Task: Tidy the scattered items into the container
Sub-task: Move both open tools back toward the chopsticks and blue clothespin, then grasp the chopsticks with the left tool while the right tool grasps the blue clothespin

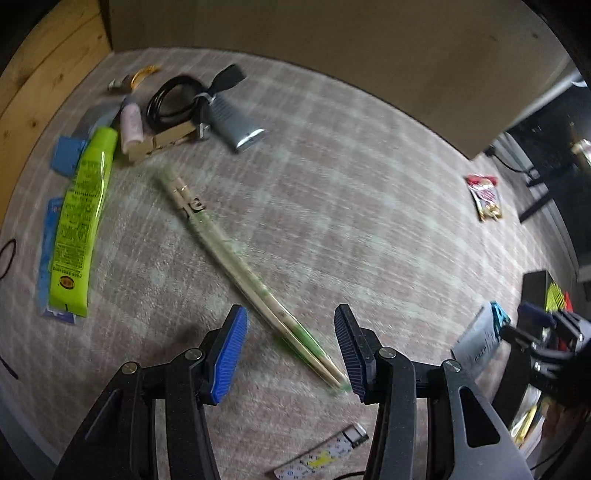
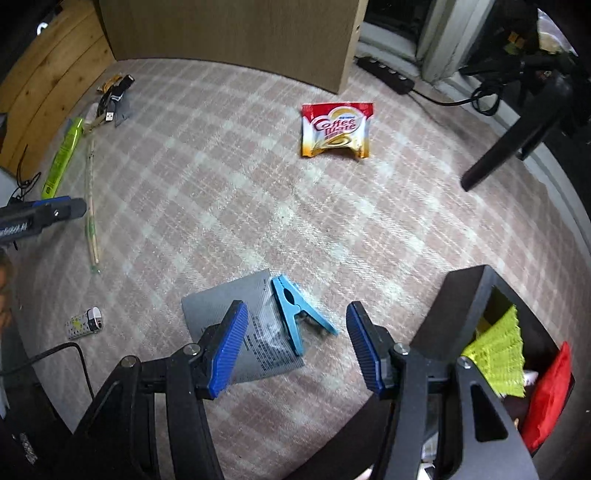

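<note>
across the plaid rug (image 2: pixel 229 192), listed left to right.

left wrist view:
- green tube (image 1: pixel 83 225), lying lengthwise at the far left on top of a blue packet (image 1: pixel 48 254).
- pale pink tube (image 1: pixel 131 125), coiled black cable (image 1: pixel 173 99), wooden clothespin (image 1: pixel 162 142) and grey tube (image 1: pixel 236 127), clustered near the far left corner beside the wooden panel (image 1: pixel 40 85).
- chopsticks in a clear green-printed sleeve (image 1: pixel 236 266), lying diagonally; the near end lies between the fingers of the left tool (image 1: pixel 291 350), just beside its right finger. contact cannot be told.
- left tool: blue pads spread wide, pinching nothing.
- small white patterned strip (image 1: pixel 325 458), at the bottom edge below the tool.
- red and gold sachet (image 1: pixel 485 197), well apart at the right.

right wrist view:
- chopsticks (image 2: pixel 91 206) and green tube (image 2: pixel 62 158) at the left edge, with the left tool (image 2: pixel 44 214) above them.
- small patterned lighter-like item (image 2: pixel 85 322), lower left.
- grey printed packet (image 2: pixel 251 325), flat on the rug, partly behind the left finger of the right tool (image 2: pixel 295 347).
- light blue clothespin (image 2: pixel 295 310), resting on the packet's right edge, between the tool's fingers.
- right tool: pads spread wide, holding nothing.
- coffee mate sachet (image 2: pixel 336 129), far centre, near the cardboard box (image 2: pixel 229 33).
- black container (image 2: pixel 465 295), lower right, just beside the right tool, holding a yellow-green mesh item (image 2: pixel 498 354) and a red pouch (image 2: pixel 550 391).
</note>
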A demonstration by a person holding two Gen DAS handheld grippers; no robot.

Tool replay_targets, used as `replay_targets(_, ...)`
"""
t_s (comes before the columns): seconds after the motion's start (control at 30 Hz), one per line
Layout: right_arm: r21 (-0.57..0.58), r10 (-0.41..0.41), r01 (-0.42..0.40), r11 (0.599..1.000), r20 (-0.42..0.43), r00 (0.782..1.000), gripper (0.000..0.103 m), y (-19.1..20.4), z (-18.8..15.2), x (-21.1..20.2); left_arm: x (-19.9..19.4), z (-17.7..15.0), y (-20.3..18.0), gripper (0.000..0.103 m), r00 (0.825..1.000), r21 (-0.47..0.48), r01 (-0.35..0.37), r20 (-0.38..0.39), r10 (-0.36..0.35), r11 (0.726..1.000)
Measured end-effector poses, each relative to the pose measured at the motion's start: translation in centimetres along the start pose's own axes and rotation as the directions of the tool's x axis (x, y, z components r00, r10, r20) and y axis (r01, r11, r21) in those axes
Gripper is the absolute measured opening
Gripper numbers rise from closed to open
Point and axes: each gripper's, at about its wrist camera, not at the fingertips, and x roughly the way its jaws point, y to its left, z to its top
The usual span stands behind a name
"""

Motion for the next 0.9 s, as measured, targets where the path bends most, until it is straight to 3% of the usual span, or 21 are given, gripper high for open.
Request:
replay_targets(0.37, -0.014, 0.008, -0.009, 1.0, -0.054, 0.999, 0.055, -0.3, 0.3, 2.1, 1.8, 1.2, 0.2, 0.046, 0.994, -0.012, -0.111, -0.018, 0.111, 0.994)
replay_targets(0.63, 0.068, 0.086, -0.082, 0.994, -0.063, 0.994, 0.041, -2.6, 0.0, 2.1, 1.9, 1.4, -0.2, 0.043, 0.99, 0.032, -0.137, -0.008, 0.138, 0.99)
replay_targets(0.9, 0.092, 0.106, -0.099, 0.991, -0.073, 0.992, 0.041, -4.1, -0.7, 1.5, 1.6, 1.0, -0.3, 0.034, 0.989, 0.049, -0.146, 0.007, 0.146, 0.988)
